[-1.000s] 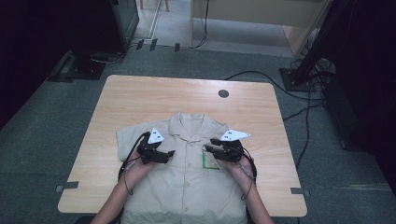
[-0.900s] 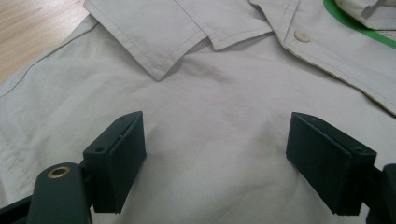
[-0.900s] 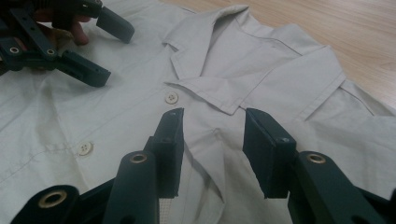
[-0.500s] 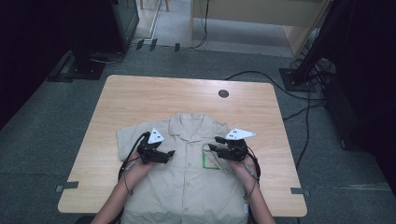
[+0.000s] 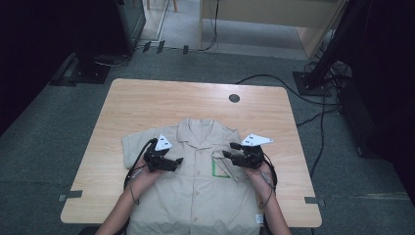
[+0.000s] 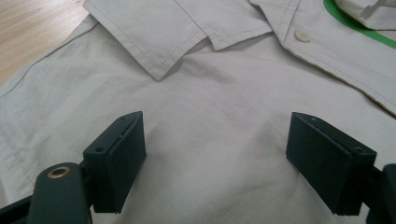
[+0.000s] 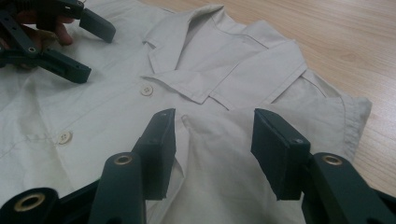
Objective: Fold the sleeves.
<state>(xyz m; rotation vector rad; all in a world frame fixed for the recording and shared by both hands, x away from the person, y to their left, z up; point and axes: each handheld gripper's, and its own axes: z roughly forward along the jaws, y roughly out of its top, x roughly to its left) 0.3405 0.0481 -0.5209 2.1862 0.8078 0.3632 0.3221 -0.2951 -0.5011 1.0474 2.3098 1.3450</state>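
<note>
A beige short-sleeved shirt (image 5: 195, 196) lies flat on the wooden table (image 5: 147, 107), collar toward the far side. A green outline (image 5: 219, 169) marks its chest. My left gripper (image 5: 175, 162) hovers over the shirt's left chest, jaws pointing right and open. In the left gripper view it (image 6: 217, 140) spans plain fabric below a collar tip (image 6: 163, 56) and a button (image 6: 301, 36). My right gripper (image 5: 229, 150) is open over the right chest, jaws pointing left. In the right gripper view it (image 7: 212, 126) straddles fabric below the collar (image 7: 196, 79); the left gripper (image 7: 70, 42) shows farther off.
A black round grommet (image 5: 234, 98) sits in the table's far side. Bare wood surrounds the shirt on the left, right and far sides. Cables (image 5: 274, 81) run across the floor past the far right corner. Grey tape tabs (image 5: 313, 199) mark the near table edge.
My right gripper has drifted a little to the right, uncovering more of the green outline. The left gripper has hardly moved.
</note>
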